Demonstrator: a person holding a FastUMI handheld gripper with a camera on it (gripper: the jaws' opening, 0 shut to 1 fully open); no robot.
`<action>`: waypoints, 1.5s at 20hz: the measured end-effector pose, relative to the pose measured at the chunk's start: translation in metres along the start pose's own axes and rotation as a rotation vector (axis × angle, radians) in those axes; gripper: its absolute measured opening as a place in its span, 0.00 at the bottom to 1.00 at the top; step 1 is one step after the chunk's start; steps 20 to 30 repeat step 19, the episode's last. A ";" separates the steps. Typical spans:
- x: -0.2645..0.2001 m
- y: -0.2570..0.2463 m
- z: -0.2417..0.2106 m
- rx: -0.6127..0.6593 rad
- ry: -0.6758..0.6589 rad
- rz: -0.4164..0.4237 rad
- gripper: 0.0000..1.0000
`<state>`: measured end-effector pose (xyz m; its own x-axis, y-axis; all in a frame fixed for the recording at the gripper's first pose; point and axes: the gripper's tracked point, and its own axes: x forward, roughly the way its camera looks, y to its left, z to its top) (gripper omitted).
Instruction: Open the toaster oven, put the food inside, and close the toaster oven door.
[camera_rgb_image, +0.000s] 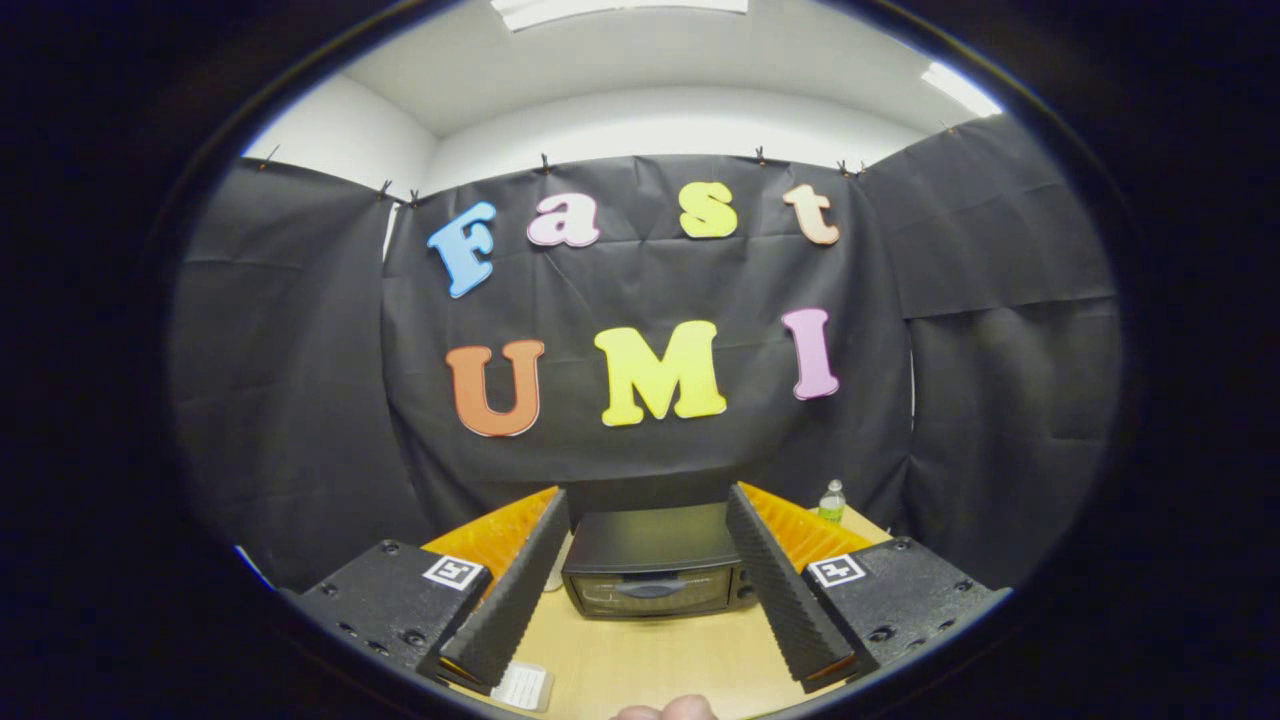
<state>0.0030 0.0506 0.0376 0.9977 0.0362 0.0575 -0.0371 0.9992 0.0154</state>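
We are looking forward along the gripper (650, 610) from above a pale wooden table (650, 660), and we are going across the scene from left to right. Far left, black cloth is hanging as the booth's wall (290, 400). Below it, the left finger (510, 590) is reaching forward with its ribbed pad facing inward, and a small white tag (522, 686) is lying on the table just by its near end. Next, between the two fingers and a little beyond them, the toaster oven (650, 570) is sitting on the table, its dark top facing us and its glass door (650, 592) standing upright and closed, with the handle (650, 589) running across the front. At the near edge of the table, a bit of a person's hand (665, 710) is showing. Further right, the right finger (785, 590) is mirroring the left one. The jaws are standing wide apart, gripping nothing, and neither is touching the oven. Past the right finger, near the table's far corner, a small clear bottle (832, 502) with a green label is standing upright against the cloth
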 end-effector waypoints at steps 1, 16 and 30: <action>0.000 0.000 0.000 -0.001 -0.002 -0.001 1.00; 0.010 0.001 -0.007 0.010 0.027 -0.017 1.00; 0.010 0.002 -0.010 0.012 0.032 -0.016 1.00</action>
